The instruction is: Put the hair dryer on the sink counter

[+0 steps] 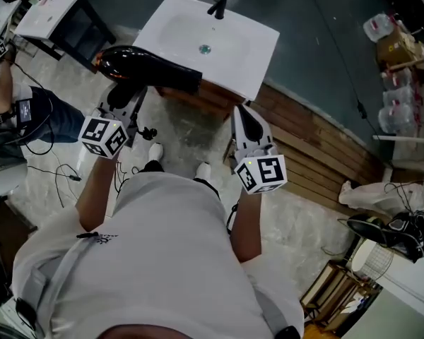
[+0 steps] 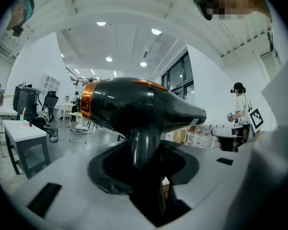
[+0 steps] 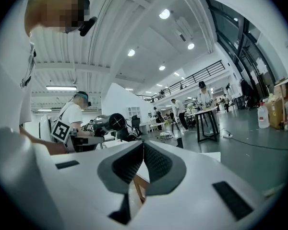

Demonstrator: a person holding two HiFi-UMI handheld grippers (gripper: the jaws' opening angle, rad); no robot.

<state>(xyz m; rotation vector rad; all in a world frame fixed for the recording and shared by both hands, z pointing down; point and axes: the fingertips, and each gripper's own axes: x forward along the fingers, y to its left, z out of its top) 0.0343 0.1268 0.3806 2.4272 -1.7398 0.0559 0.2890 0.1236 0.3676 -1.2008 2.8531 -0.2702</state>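
Grey stone floor fills the head view, and a white sink worktop (image 1: 261, 44) stands on it with a black tap (image 1: 218, 4) at the back and a drain (image 1: 205, 49) in the bowl. I see my left tool (image 1: 127, 94) holding the black hair dryer (image 1: 145, 66) by its handle. The hair dryer is up in the air, right by the near left corner of the sink worktop, with its long nose pointing to the right. My right tool (image 1: 242, 115) points at the near edge of the sink worktop, by some wooden planks (image 1: 318, 143).

From the left gripper view, the left tool (image 2: 144, 162) is grasping the handle of the hair dryer (image 2: 139, 107) between its two dark pads. The fat body sits above the jaws, and an orange ring (image 2: 88, 99) goes round its back end.

From the right gripper view, the right tool (image 3: 143, 150) is clenched, its pads meet at the tips, and nothing is in it. Far off to the left I can see the hair dryer (image 3: 110, 122) again.
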